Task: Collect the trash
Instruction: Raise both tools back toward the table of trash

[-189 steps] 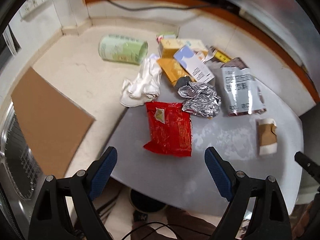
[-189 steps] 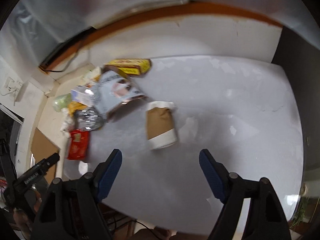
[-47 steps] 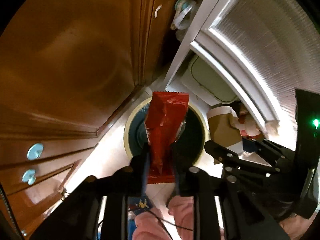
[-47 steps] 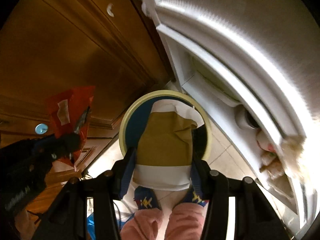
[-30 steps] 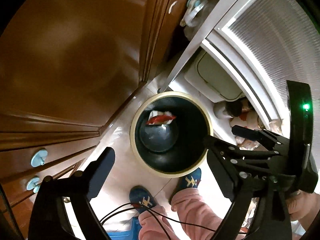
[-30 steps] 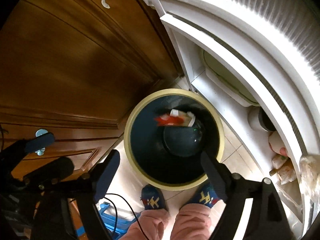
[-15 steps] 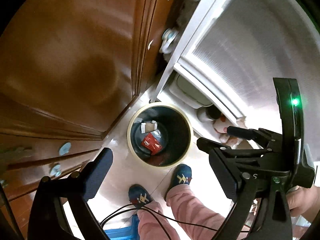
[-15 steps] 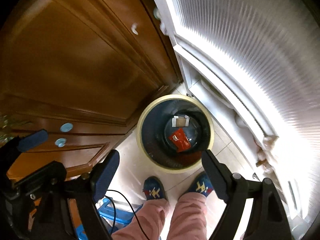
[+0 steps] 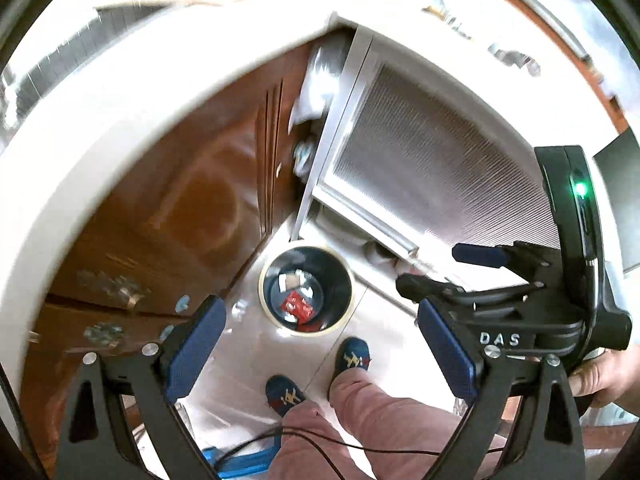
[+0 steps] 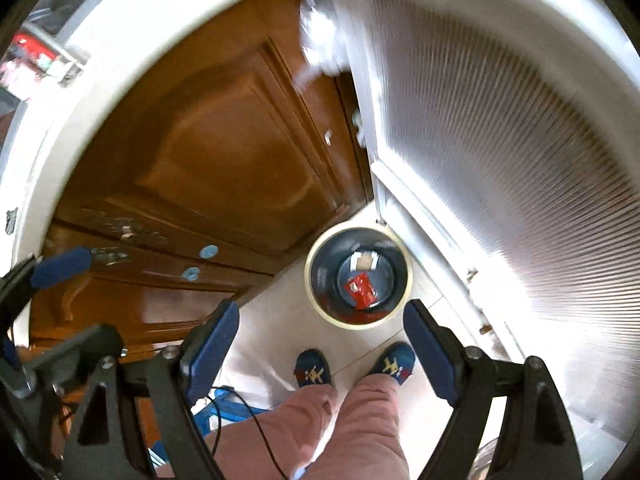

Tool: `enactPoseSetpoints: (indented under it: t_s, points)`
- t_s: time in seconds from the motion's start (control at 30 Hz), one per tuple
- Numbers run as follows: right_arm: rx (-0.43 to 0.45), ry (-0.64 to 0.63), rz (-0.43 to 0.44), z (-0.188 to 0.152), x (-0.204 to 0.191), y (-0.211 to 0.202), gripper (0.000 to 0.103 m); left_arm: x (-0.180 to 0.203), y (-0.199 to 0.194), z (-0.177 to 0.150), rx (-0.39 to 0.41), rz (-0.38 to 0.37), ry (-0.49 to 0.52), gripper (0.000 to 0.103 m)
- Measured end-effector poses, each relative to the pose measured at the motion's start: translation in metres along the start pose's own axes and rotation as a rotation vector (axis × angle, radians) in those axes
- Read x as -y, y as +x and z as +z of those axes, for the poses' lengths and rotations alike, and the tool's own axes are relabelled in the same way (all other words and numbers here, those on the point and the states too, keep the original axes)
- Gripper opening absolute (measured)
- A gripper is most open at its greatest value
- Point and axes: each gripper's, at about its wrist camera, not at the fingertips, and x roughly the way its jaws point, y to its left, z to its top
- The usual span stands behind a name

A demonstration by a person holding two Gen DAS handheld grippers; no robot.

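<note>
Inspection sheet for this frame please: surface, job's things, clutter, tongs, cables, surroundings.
Surface: pale tiled floor; counter edge blurred above.
Job's things: red wrapper and brown-and-white paper cup lie in the round bin, which stands on the floor.
Clutter: nothing seen on the floor near the bin.
Tongs: left tongs open, empty; right tongs open, empty.
Cables: thin black cable crosses the person's pink trouser legs.
Surroundings: wooden cabinet doors, ribbed white panel, blue slippers.
</note>
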Motion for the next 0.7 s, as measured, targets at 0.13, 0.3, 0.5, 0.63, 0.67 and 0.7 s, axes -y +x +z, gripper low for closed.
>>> enactPoseSetpoints:
  t_s: [0.13, 0.3, 0.5, 0.63, 0.67, 0.7]
  points:
    - [0.068, -0.037, -0.029, 0.002, -0.012, -0.048, 0.085, 0.004, -0.054, 0.017, 0.109, 0.001, 0.039, 0.096]
    - [0.175, -0.075, -0.079, 0.012, -0.026, -0.110, 0.085, 0.008, -0.106, 0.036, 0.234, 0.001, 0.091, 0.096]
    - [0.334, -0.065, -0.142, 0.016, -0.034, -0.178, 0.085, 0.022, -0.166, 0.064, 0.365, -0.030, 0.158, 0.096]
    - [0.415, -0.044, -0.199, 0.020, -0.031, -0.211, 0.085, 0.038, -0.191, 0.085, 0.438, -0.061, 0.206, 0.096]
    - [0.432, -0.039, -0.212, 0.022, -0.030, -0.219, 0.085, 0.041, -0.195, 0.087, 0.452, -0.064, 0.217, 0.096]
    - [0.453, -0.034, -0.230, 0.026, -0.029, -0.229, 0.085, 0.045, -0.201, 0.090, 0.466, -0.064, 0.228, 0.096]
